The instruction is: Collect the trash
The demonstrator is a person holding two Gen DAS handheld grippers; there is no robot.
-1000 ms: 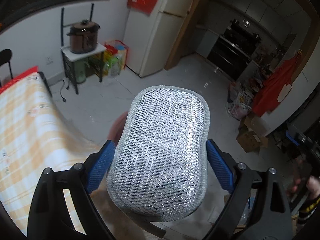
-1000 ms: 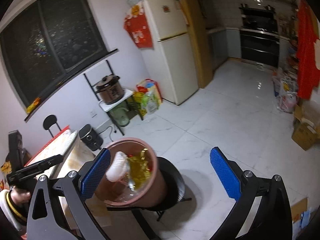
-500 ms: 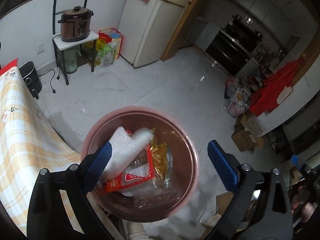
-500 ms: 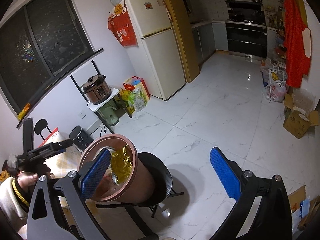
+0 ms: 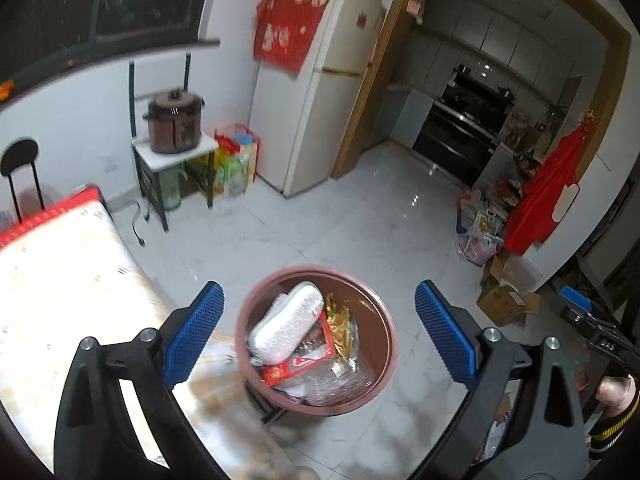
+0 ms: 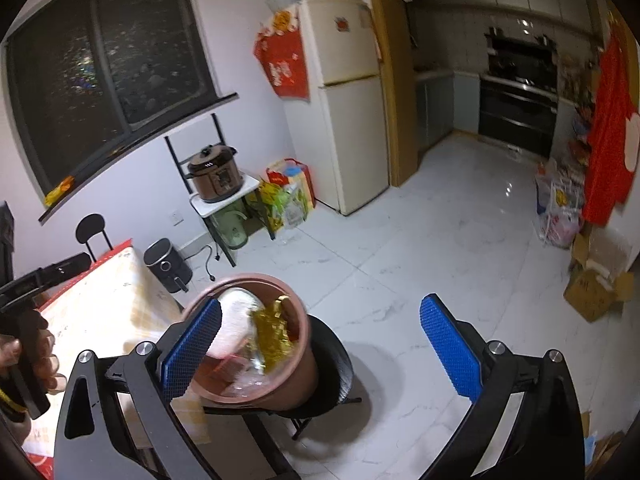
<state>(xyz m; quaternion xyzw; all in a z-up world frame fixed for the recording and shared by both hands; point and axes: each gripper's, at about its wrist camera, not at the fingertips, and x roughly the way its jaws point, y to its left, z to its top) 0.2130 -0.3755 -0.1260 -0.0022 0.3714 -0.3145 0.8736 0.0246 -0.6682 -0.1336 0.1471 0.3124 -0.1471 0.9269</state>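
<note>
2 fisheye views, 1 per claw. Left cam sits high, tilted down onto the bin [image 5: 316,336] from close above, table [image 5: 60,280] edge at lower left. Right cam sits lower and off to the side, sees the same bin [image 6: 256,352] obliquely, close, behind its own finger. Both face the fridge [image 5: 320,92] [image 6: 344,100] wall and kitchen; shared: bin, table, cooker [image 5: 174,122] [image 6: 214,174], floor.

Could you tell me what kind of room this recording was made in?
Most likely a home kitchen and dining area: a fridge, a built-in oven and a pressure cooker on a small rack.
</note>
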